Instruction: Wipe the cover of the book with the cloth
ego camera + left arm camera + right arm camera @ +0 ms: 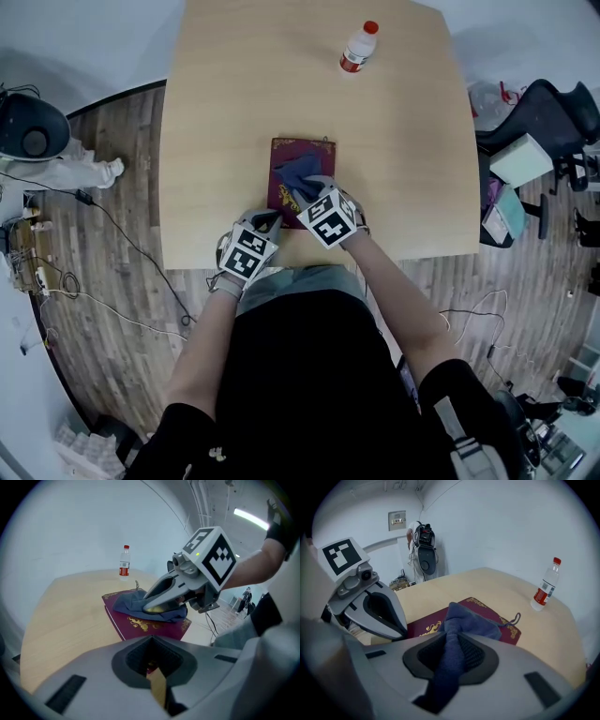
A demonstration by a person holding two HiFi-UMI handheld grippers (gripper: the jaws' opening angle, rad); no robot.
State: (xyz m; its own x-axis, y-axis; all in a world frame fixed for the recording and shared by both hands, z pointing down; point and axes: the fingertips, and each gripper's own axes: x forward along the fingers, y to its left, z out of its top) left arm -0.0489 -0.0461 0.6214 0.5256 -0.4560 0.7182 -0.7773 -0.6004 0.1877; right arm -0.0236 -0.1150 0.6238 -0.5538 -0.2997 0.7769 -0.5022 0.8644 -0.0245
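Dark-blue cloth (pixel 298 174), pinched tight in the jaws of the right gripper (pixel 302 194), is lying bunched on the maroon, gold-ornamented hardcover book (pixel 302 150) near the pale wooden worktop's (pixel 234 112) front edge. Both forearms are reaching forward, grippers tilting downward. The left gripper (pixel 270 218) is keeping its jaws closed together at the book's near-left corner.

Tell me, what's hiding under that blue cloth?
The red book lies under the cloth. Its gold-patterned edges show around it, but the part of the cover beneath is hidden.
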